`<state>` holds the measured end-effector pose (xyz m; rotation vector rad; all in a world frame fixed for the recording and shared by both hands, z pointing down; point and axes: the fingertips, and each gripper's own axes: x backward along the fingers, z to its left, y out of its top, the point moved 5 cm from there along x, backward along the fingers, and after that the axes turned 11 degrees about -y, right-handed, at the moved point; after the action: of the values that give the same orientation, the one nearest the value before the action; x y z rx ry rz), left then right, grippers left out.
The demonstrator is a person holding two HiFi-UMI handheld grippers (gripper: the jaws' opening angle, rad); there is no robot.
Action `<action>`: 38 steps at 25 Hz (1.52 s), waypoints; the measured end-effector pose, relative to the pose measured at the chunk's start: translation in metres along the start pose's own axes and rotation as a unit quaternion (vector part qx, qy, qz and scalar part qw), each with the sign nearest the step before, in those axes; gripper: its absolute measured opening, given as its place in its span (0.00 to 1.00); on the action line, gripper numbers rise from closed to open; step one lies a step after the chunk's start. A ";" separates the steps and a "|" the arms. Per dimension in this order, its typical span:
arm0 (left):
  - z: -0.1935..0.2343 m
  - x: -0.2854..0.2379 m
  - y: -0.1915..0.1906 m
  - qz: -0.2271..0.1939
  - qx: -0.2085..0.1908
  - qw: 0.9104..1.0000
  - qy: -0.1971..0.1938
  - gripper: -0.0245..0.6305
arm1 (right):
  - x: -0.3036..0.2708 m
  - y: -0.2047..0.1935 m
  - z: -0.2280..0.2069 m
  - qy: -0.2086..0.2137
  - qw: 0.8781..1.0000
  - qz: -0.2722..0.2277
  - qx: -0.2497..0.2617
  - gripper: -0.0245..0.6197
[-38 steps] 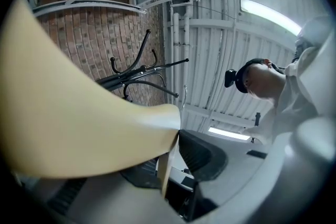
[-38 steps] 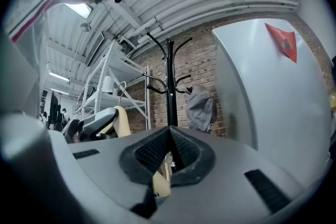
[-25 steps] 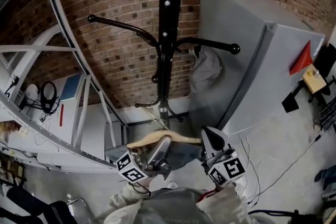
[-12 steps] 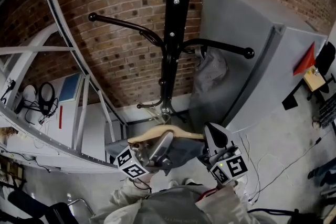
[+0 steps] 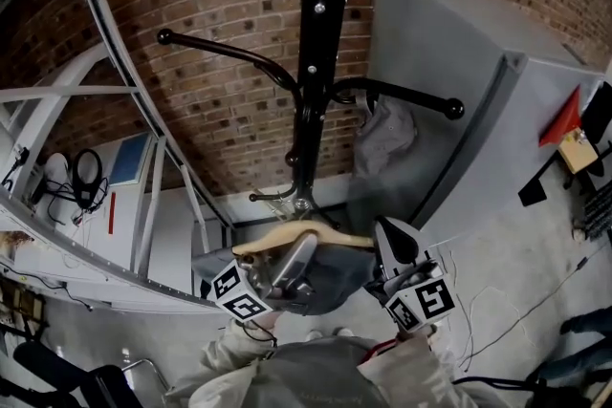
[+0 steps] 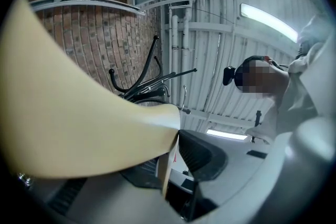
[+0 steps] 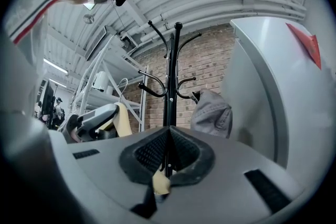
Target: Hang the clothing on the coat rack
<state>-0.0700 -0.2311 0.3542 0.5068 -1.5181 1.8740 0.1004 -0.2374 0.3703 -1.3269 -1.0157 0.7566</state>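
Jaws of left gripper (image 5: 302, 248) and right gripper (image 5: 390, 244) both clamped on the hanger (image 5: 277, 241) carrying the garment (image 5: 330, 279), held below the rack (image 5: 320, 62) hooks; lifting and hooking on are not yet done.

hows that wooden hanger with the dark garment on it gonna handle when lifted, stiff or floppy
The wooden hanger is probably rigid: it spans unbent between the left gripper and right gripper. The dark garment sags below it, so it will likely drape and swing. The load looks light for its size, though that is a guess.
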 end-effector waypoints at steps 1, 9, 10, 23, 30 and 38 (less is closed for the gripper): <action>0.001 -0.003 0.001 -0.001 -0.003 1.000 -0.001 0.20 | -0.002 0.002 -0.002 0.002 1.000 -0.002 0.001 0.07; 0.012 -0.018 0.012 -0.007 -0.027 1.000 -0.002 0.20 | -0.022 0.013 -0.011 0.020 1.000 -0.021 0.009 0.07; 0.014 -0.020 0.013 -0.008 -0.030 1.000 -0.002 0.20 | -0.024 0.015 -0.012 0.022 0.999 -0.022 0.010 0.07; 0.041 -0.034 0.031 -0.032 -0.037 0.999 0.002 0.20 | -0.054 0.028 -0.022 0.043 0.998 -0.043 0.022 0.07; 0.057 -0.036 0.030 -0.037 -0.028 0.999 0.007 0.20 | -0.066 0.025 -0.029 0.045 0.998 -0.045 0.022 0.07; 0.080 -0.031 0.019 -0.036 -0.010 0.999 0.026 0.20 | -0.077 0.016 -0.037 0.047 0.998 -0.031 0.021 0.07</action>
<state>-0.0700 -0.3176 0.3400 0.4953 -1.4637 1.8016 0.1051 -0.3206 0.3436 -1.2768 -0.9568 0.6587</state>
